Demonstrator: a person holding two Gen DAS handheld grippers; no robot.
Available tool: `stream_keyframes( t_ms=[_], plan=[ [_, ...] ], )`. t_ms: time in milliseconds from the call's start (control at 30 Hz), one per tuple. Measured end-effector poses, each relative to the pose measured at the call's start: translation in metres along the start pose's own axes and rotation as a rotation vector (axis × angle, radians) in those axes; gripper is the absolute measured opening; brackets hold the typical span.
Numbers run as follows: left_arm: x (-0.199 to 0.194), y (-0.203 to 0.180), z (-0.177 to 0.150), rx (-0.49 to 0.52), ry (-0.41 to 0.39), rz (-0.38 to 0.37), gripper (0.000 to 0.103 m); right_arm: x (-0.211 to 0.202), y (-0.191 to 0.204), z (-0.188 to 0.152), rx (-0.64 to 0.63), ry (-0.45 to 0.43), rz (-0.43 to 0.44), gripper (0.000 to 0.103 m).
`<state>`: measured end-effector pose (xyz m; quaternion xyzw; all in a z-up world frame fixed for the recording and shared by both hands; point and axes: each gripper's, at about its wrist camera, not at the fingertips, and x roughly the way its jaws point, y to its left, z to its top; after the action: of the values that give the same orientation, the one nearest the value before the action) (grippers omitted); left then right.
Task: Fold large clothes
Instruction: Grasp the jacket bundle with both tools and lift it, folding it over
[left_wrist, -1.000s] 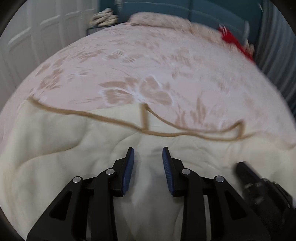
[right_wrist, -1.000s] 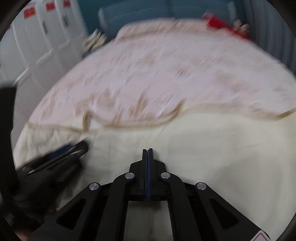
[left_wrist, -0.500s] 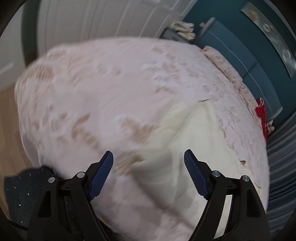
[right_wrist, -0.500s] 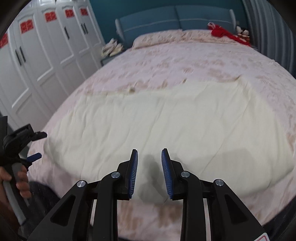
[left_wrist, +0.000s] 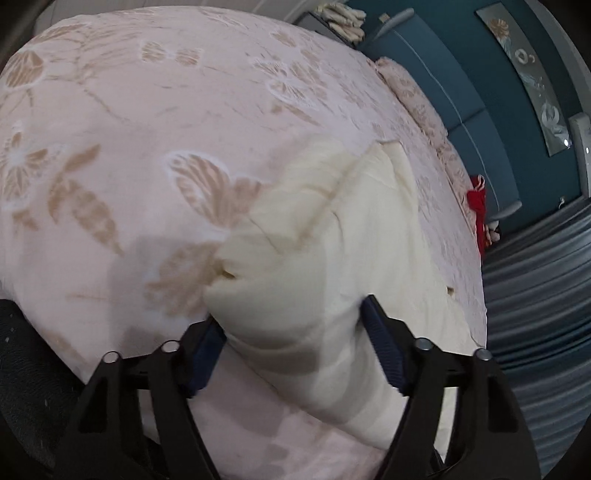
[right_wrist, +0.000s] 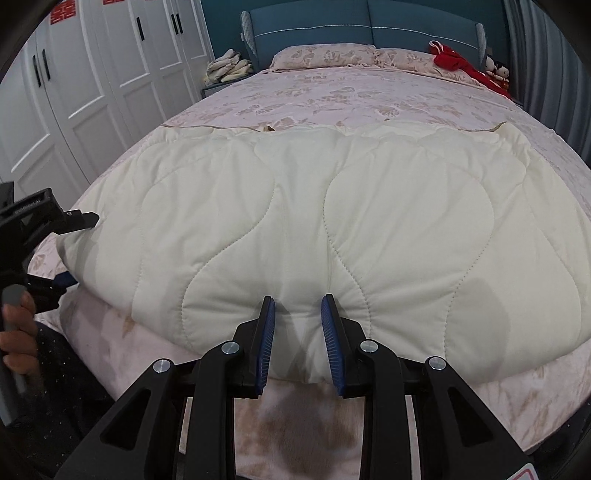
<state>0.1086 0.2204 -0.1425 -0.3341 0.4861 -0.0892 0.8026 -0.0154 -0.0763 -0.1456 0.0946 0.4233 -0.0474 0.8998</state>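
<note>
Cream on pink, framed in teal

You see a plain cream quilt (right_wrist: 332, 206) with wavy stitching on your pink bedspread (right_wrist: 332, 92) printed with tan leaves, a teal headboard (right_wrist: 362, 26), white wardrobe doors (right_wrist: 92, 74), and blue-padded black fingers (right_wrist: 266, 332).

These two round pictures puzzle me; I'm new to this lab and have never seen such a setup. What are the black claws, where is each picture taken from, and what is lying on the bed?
There is no robot here: a person holds a two-finger gripper in each hand, and each carries a fisheye camera looking along its fingers. One picture is from the left gripper, the other from the right gripper. A folded cream quilt lies on a bed with a pink floral cover. Both grippers are open. The left one straddles the quilt's corner; the right one sits at its near edge. Neither has closed on it yet.
</note>
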Motion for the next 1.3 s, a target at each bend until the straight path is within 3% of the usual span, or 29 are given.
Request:
stream_keyframes(
  t_ms=[33,100,233,433,600,800,1067,1167,1300],
  plan=[
    [-0.003,-0.003,-0.001,0.004,0.004,-0.022,0.045,0.001,0.0,0.001,-0.005,0.0,-0.002,0.025],
    [-0.012,-0.015,-0.003,0.034,0.002,-0.042,0.028,0.004,-0.001,0.004,-0.014,0.003,-0.005,0.023],
    [-0.046,-0.054,-0.01,0.123,-0.048,-0.089,0.018,-0.008,-0.005,0.007,-0.003,0.003,-0.008,0.019],
    [-0.094,-0.127,-0.035,0.279,-0.104,-0.153,0.017,-0.056,-0.025,-0.01,0.044,-0.043,0.012,0.015],
    [-0.108,-0.168,-0.069,0.356,-0.099,-0.143,0.016,-0.035,-0.031,-0.015,0.041,0.004,0.038,0.008],
    [-0.12,-0.169,-0.082,0.35,-0.102,-0.132,0.014,-0.01,-0.014,0.003,-0.011,0.011,0.09,0.007],
    [-0.112,-0.187,-0.066,0.414,-0.162,-0.066,0.014,0.015,0.019,0.021,-0.045,0.037,0.128,0.007],
    [-0.108,-0.202,-0.066,0.451,-0.173,-0.058,0.014,-0.006,0.0,0.02,0.011,0.038,0.199,0.006],
    [-0.097,-0.218,-0.074,0.499,-0.164,-0.03,0.014,-0.053,-0.048,-0.001,0.114,-0.001,0.169,0.006]
  ],
)
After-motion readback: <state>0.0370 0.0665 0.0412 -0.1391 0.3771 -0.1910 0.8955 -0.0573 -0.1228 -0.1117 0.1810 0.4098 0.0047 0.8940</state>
